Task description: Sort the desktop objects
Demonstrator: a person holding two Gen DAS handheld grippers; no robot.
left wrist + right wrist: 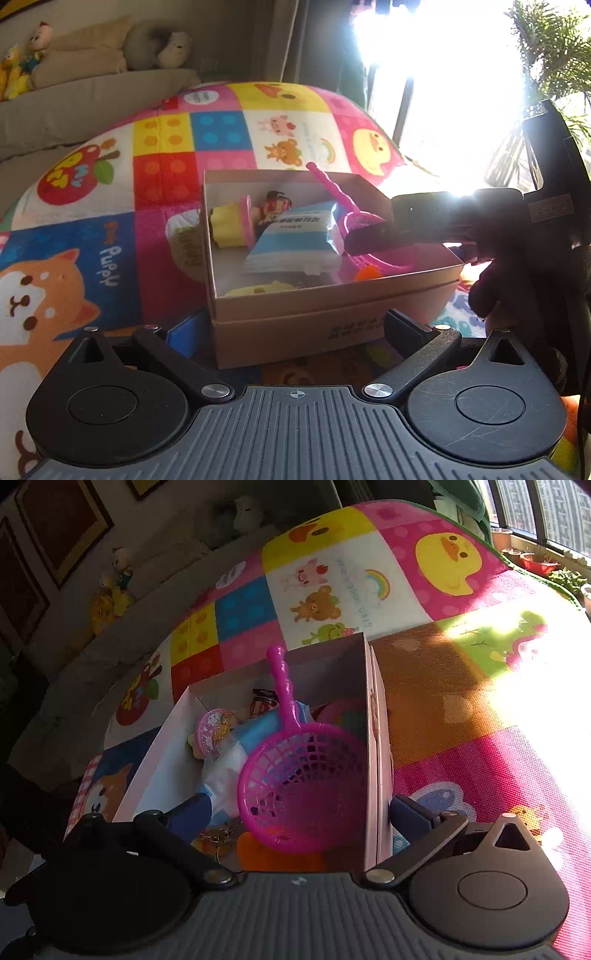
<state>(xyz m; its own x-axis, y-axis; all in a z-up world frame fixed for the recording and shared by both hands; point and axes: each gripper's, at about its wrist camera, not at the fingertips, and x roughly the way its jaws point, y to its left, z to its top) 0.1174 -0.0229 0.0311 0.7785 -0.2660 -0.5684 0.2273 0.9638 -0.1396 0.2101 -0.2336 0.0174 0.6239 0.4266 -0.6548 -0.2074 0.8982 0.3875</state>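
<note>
The pink toy net [303,771] lies in the open cardboard box [369,686], bowl toward the right gripper [295,812], whose jaws stand spread wide, straddling the box's right wall and pinching nothing. The net looks light, stiff, thin plastic; its beaded handle, leaning on the far rim, seems the surest hold. The left gripper [295,332] is spread too, its fingers at either side of the box's near wall. A blue-and-white packet [295,240] and a small figurine [275,206] share the box on the patchwork play mat [110,184].
</note>
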